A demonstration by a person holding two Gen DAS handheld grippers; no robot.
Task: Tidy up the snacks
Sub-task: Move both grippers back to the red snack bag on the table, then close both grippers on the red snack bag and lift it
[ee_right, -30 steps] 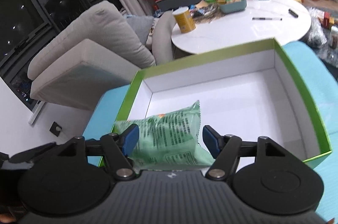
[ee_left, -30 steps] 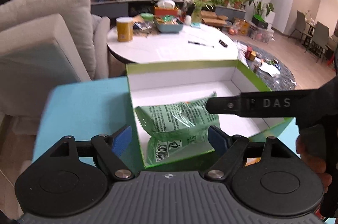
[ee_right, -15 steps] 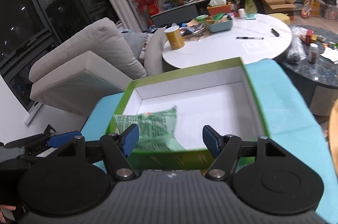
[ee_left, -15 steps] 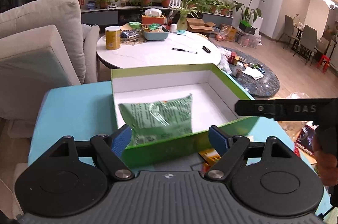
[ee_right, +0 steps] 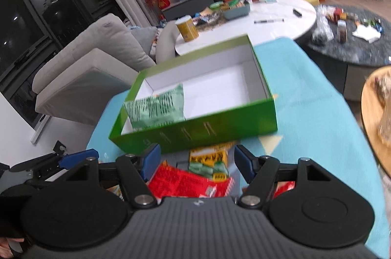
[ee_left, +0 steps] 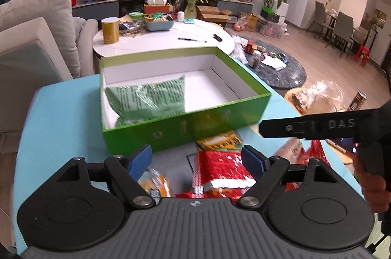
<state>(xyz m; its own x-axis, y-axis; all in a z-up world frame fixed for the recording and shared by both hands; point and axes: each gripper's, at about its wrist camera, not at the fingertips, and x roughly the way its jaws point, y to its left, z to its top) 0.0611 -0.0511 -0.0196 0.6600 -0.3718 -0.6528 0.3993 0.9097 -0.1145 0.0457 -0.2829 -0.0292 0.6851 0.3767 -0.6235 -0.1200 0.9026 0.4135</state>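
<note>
A green box point(ee_left: 190, 127) point(ee_right: 207, 129) with a white inside stands on the light blue table. A green snack bag point(ee_left: 149, 100) point(ee_right: 158, 108) lies in its left half. In front of the box lie loose snacks: a red packet point(ee_left: 220, 168) point(ee_right: 180, 181), a yellow and green packet point(ee_left: 220, 140) point(ee_right: 210, 162) and an orange one point(ee_left: 154, 182). My left gripper point(ee_left: 196, 159) is open, hanging over the red packet with nothing between its fingers. My right gripper point(ee_right: 195, 161) is open too, above the same pile. The right gripper's finger point(ee_left: 308, 128) crosses the left wrist view.
The light blue table point(ee_left: 61, 117) point(ee_right: 305, 100) ends at a beige sofa point(ee_left: 31, 39) on the left. Beyond the box stands a white round table point(ee_left: 161, 39) with a yellow can point(ee_left: 110, 30). A wooden tray point(ee_right: 376, 112) with a wrapped item lies at the right.
Both grippers have pulled back from over the box toward the near side. The green bag stays in the box. The loose snacks in front of the box have come into view.
</note>
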